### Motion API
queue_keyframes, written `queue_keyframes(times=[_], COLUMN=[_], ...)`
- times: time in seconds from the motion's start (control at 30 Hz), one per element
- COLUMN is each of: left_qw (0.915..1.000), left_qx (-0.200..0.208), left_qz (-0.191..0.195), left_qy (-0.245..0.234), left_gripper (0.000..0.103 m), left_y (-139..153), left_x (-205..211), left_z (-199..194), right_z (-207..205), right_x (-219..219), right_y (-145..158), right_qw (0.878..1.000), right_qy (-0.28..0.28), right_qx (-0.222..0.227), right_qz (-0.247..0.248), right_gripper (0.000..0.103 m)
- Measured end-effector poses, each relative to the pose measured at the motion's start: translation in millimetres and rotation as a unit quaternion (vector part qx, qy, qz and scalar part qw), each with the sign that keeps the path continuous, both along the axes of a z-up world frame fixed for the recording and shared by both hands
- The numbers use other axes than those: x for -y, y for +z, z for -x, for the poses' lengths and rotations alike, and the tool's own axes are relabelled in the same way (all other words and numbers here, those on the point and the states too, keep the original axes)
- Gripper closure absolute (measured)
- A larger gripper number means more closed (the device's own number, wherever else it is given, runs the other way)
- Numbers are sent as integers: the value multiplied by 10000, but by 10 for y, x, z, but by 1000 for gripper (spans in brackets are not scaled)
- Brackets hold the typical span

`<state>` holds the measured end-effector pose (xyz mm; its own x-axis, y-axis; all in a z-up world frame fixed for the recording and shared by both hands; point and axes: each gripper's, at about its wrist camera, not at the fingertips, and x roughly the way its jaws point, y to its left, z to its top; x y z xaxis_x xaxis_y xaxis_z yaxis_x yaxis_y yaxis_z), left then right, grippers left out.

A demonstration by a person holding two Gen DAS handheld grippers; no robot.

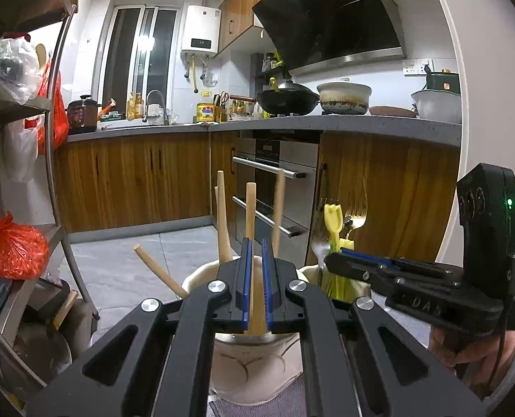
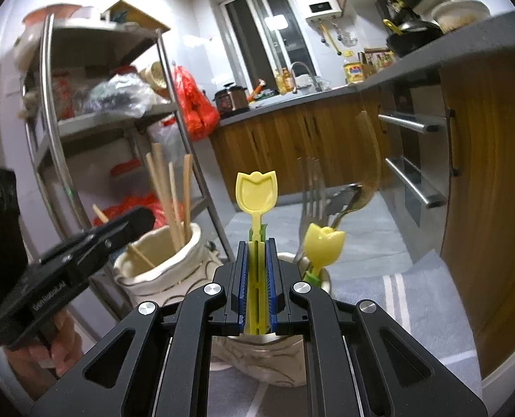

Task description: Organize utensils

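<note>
Wooden stick (image 1: 250, 243): upright between the left gripper (image 1: 256, 243) jaws, pinched, its foot in the left cream jar (image 1: 202, 278).
Yellow tulip stick (image 2: 256, 208): upright, pinched in the right gripper (image 2: 256, 243) jaws above the right jar (image 2: 281, 257).
Next move, likely: straight down along each long axis.

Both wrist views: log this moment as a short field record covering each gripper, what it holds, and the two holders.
left gripper: shut on wooden chopstick, above cream ceramic jar
right gripper: shut on yellow tulip-shaped spoon, above second jar
cream ceramic jar contents: several wooden chopsticks, upright or leaning
second jar contents: metal forks, another yellow tulip spoon
setting: kitchen, holders on grey striped mat
</note>
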<state>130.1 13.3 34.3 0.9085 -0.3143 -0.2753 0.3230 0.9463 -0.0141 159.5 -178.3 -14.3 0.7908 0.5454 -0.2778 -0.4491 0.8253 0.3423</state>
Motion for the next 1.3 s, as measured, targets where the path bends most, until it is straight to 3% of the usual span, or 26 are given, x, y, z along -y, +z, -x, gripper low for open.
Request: queue_keyframes(times=[0.3,0.6,0.73,0.8,1.07,1.3], left_qw=[9999,9997,9998,9998,9997,9990], left_qx=[-93,-154,-142,-133,-163,-443], left_qz=[83,153,141,138,136,28], left_qy=[-68,-82,-69,-76,-104,-70], left_gripper=[97,95,95,95,95,95], left_y=[-32,-29,-13,2,40,-106], left_x=[-46,-87,-89,-97,-143,-181], left_z=[17,50,87,116,327,531], right_z=[-44,-104,-70,-47,274,653], right_x=[-8,-184,-179,-165,-8,162], right_y=[-11,-73,-62,-47,16,-32], right_qw=[9999,9978,9980,9980,9981,9969], right_qy=[-99,49,97,55,-27,-36], right_qx=[-15,-305,-308,-282,-231,-199], right_qz=[32,589,544,563,569,757], right_gripper=[92,92,81,81,81,81])
